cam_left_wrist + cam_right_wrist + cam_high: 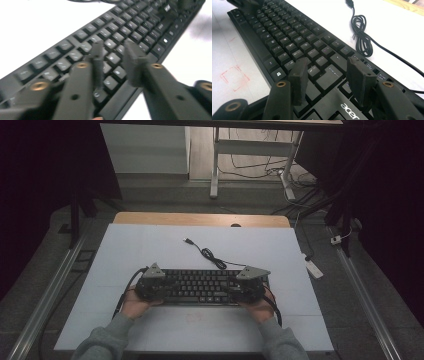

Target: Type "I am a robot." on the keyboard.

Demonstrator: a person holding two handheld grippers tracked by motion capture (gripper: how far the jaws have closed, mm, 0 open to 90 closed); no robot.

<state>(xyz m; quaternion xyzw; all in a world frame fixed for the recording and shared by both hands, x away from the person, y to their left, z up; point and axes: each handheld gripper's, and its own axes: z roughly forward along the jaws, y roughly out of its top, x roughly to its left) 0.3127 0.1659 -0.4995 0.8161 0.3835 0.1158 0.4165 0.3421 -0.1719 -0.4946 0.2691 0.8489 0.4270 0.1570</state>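
High view: a black keyboard (200,286) lies near the front edge of the white counter (150,245), its cable (207,254) trailing toward the back edge. The left hand-held gripper (150,287) sits at the keyboard's left end and the right hand-held gripper (247,289) at its right end.

Left gripper view: the jaws stand partly apart above the keys, pressing on nothing.

Right gripper view: the jaws are spread moderately over the Enter area, gripping nothing.

Judgement: the keyboard is down flat on the counter, and neither hand-held gripper has hold of it, so any lifting or shifting is left to do.
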